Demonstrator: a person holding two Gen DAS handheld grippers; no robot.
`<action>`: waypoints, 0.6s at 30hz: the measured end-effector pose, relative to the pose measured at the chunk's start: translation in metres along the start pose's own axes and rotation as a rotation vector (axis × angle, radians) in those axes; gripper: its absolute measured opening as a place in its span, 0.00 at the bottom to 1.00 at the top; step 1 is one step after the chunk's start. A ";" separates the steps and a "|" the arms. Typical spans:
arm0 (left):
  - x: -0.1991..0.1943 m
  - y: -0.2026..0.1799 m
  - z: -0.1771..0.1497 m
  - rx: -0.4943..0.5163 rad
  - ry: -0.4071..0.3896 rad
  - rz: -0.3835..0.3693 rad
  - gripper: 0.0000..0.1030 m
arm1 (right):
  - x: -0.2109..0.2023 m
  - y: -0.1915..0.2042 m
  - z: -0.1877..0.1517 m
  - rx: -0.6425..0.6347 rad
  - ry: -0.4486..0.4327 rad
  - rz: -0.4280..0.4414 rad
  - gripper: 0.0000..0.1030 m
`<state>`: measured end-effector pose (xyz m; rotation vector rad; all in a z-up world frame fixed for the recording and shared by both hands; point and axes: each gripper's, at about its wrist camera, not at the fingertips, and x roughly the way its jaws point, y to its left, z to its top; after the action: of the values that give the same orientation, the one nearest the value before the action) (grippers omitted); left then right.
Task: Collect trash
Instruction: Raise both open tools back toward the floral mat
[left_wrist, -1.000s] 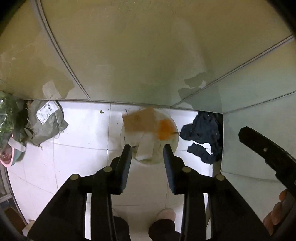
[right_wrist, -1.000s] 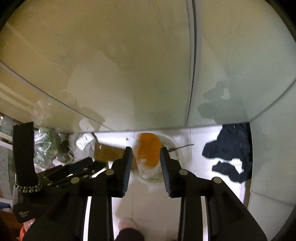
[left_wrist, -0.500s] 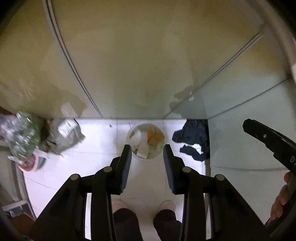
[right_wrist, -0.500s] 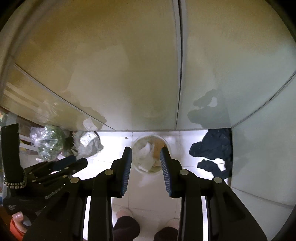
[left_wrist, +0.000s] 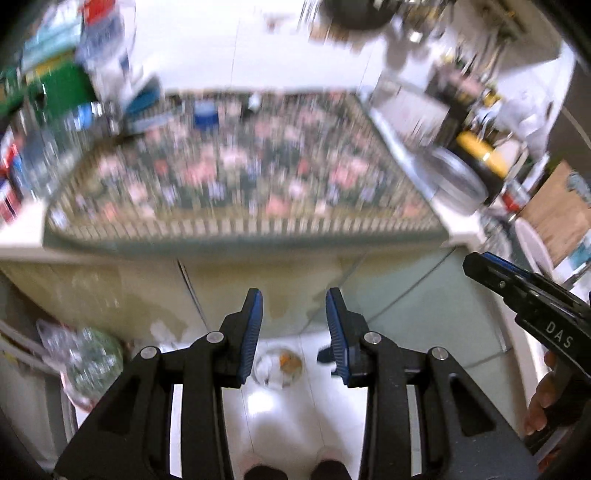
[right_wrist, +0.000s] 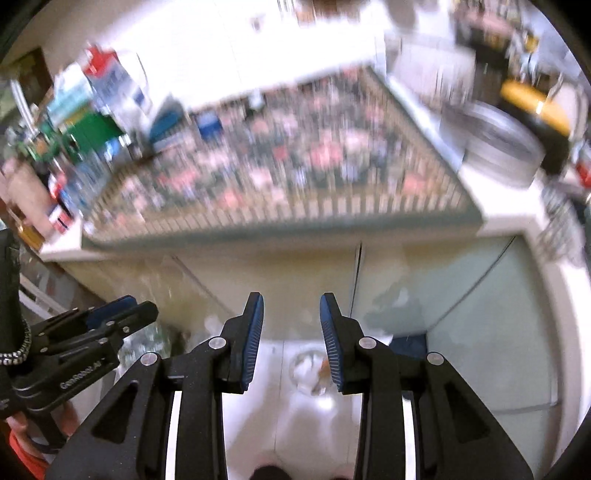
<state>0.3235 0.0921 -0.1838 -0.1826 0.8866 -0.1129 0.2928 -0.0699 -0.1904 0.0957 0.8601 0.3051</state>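
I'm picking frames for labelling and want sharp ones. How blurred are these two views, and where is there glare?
Left wrist view: the floral tablecloth and clutter are motion-smeared, while the left gripper is crisp; glare sits on the floor tiles below the trash bin. Right wrist view: same smear, right gripper sharp, fisheye bending at the edges.

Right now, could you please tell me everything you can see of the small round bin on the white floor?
The small round bin stands upright on the white tiled floor before the pale cabinet doors. It looks translucent and open-topped, holding white crumpled paper and something orange. Neither gripper touches it. Blur hides finer detail.
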 end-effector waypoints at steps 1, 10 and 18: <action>-0.017 -0.001 0.008 0.014 -0.035 -0.001 0.34 | -0.019 0.007 0.010 0.000 -0.040 -0.002 0.28; -0.109 0.002 0.049 0.101 -0.237 0.002 0.52 | -0.103 0.049 0.046 -0.016 -0.281 -0.041 0.28; -0.113 0.003 0.076 0.085 -0.299 0.060 0.81 | -0.116 0.061 0.075 -0.055 -0.373 -0.052 0.62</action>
<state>0.3118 0.1228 -0.0520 -0.0902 0.5878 -0.0649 0.2650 -0.0441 -0.0446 0.0757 0.4831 0.2519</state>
